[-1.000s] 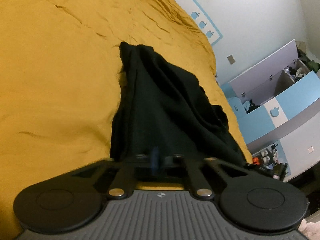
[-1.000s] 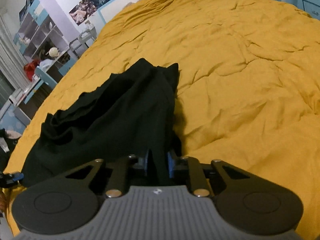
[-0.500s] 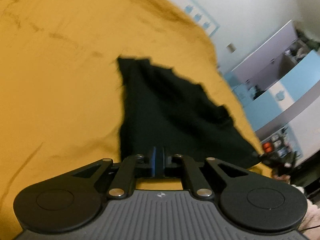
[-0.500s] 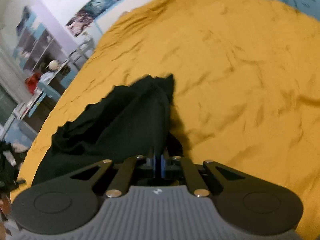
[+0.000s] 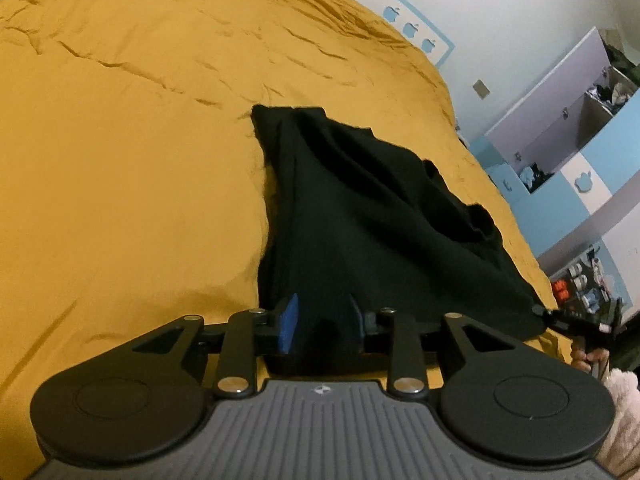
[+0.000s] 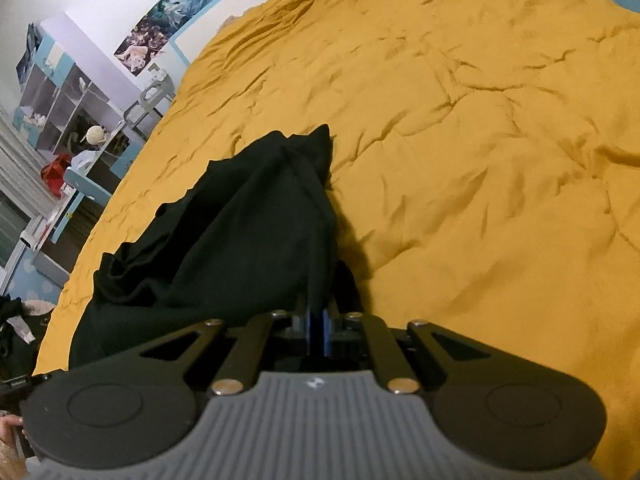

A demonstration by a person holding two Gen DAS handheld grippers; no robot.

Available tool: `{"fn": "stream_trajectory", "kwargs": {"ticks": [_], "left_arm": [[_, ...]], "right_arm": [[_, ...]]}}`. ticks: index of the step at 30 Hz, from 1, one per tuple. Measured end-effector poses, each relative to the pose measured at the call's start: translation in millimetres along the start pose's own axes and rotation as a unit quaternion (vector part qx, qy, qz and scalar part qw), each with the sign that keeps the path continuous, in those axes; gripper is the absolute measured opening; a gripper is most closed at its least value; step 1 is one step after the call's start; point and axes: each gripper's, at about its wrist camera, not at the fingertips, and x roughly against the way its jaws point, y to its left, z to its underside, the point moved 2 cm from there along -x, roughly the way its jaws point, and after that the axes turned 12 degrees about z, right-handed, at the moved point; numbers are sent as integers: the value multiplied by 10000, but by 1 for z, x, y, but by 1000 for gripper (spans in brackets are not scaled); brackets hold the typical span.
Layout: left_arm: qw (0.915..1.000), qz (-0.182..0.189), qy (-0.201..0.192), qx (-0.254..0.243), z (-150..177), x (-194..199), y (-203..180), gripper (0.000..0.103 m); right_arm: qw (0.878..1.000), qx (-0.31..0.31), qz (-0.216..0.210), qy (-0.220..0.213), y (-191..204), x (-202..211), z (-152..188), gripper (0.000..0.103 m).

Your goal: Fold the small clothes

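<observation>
A small black garment (image 5: 360,216) lies crumpled on the mustard-yellow bedspread (image 5: 120,160), running away from me to a far corner. My left gripper (image 5: 322,320) is at its near edge; the jaws are opening, and the cloth sits loosely between the blue pads (image 5: 289,322) without being pinched. In the right wrist view the same garment (image 6: 224,240) rises in a taut fold into my right gripper (image 6: 318,332), which is shut on its near corner. That right gripper also shows at the left wrist view's right edge, holding the corner (image 5: 576,324).
The bedspread (image 6: 480,160) stretches wide and wrinkled beyond the garment. Blue and white shelves (image 5: 580,152) stand past one side of the bed, more shelving with a red item (image 6: 56,168) past the other. Posters (image 6: 160,24) hang on the wall.
The left gripper's jaws have parted from shut, letting go of the garment's edge. The right gripper has stayed shut on the cloth. Both views rolled slightly.
</observation>
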Motion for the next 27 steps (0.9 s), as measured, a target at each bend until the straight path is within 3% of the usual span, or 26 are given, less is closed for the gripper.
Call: {"fn": "stream_trajectory", "kwargs": {"ticks": [2,4,6,10,11,13,14,20,22,25,27], "left_arm": [[9999,-25,-118,-3,-2,5,-2,37],[9996,-62,-265,-57,-3,12,-5,48],[9994,-136,-299,-78,-3,15,-4,52],[9998,-186,30,70,3,5,7,51],[10000,-18,39,54,6,4,7,45],[9999,97,48,29,9,1,4,13],[10000,93,-9,5,10,2,2,4],[9932,1002,-598,-5,2,40,-27,3],[9952,879,-406,-173,5,40,-31,3],[9988,292,136,363,24,22,4,3],[9974,278,204,625,35,12,22,4]], "right_arm": [[10000,11,0,3,0,0,0,1],[10000,25,-4,13,-1,1,0,1],[10000,41,11,27,0,-1,-1,1],[10000,38,23,41,1,-5,-1,1],[10000,35,17,40,1,-5,-1,1],[10000,49,27,29,1,-5,0,1],[10000,37,31,26,2,-5,0,1],[9986,-41,-265,-457,5,30,-7,0],[9987,34,-220,-458,3,35,-6,0],[10000,-36,19,-57,-14,13,5,0],[9996,-236,32,142,-27,-5,14,0]]}}
